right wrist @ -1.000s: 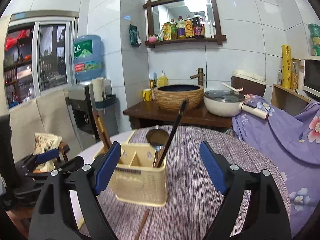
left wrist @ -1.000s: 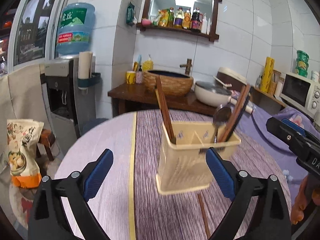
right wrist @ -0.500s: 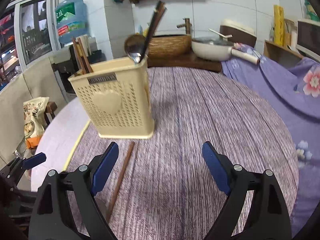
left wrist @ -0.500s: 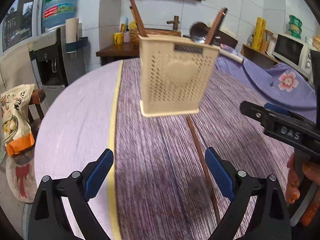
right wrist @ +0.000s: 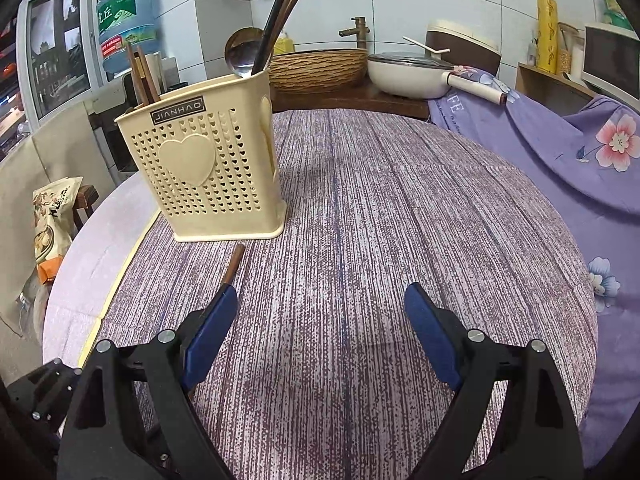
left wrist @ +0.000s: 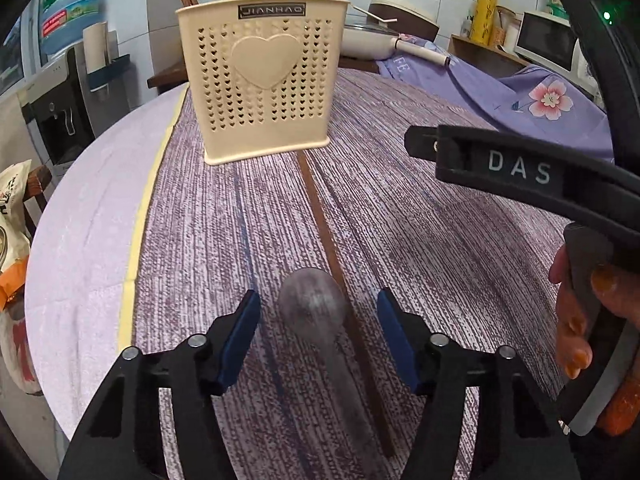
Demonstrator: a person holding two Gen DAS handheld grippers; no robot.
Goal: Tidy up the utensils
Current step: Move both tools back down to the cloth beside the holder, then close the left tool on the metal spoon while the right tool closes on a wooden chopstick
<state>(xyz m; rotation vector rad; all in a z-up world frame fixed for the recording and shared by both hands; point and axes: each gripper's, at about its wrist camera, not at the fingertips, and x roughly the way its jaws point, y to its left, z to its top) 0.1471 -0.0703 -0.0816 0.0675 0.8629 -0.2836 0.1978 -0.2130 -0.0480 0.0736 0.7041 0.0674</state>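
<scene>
A cream perforated utensil holder point(left wrist: 256, 76) point(right wrist: 208, 168) stands on the purple-clothed round table, holding chopsticks point(right wrist: 140, 72), a metal spoon point(right wrist: 242, 54) and dark sticks. A metal spoon point(left wrist: 316, 312) lies on the cloth between the fingers of my left gripper point(left wrist: 318, 332), which is open low over it. A brown chopstick point(left wrist: 332, 248) point(right wrist: 232, 264) lies beside the spoon, running back toward the holder. My right gripper point(right wrist: 320, 336) is open and empty above the cloth, right of the chopstick; it shows at the right of the left wrist view point(left wrist: 500, 164).
The table's edge point(left wrist: 80, 208) curves off at the left with a yellow strip point(left wrist: 148, 200). A snack bag point(right wrist: 52, 216) sits on a stool at the left. A wooden counter with a basin point(right wrist: 320, 68) and a white pan point(right wrist: 408, 76) is behind; purple floral fabric point(right wrist: 580, 152) drapes at the right.
Both grippers have dropped low toward the table and drawn back from the holder. The left gripper now has the lying spoon between its fingers, and those fingers stand closer together.
</scene>
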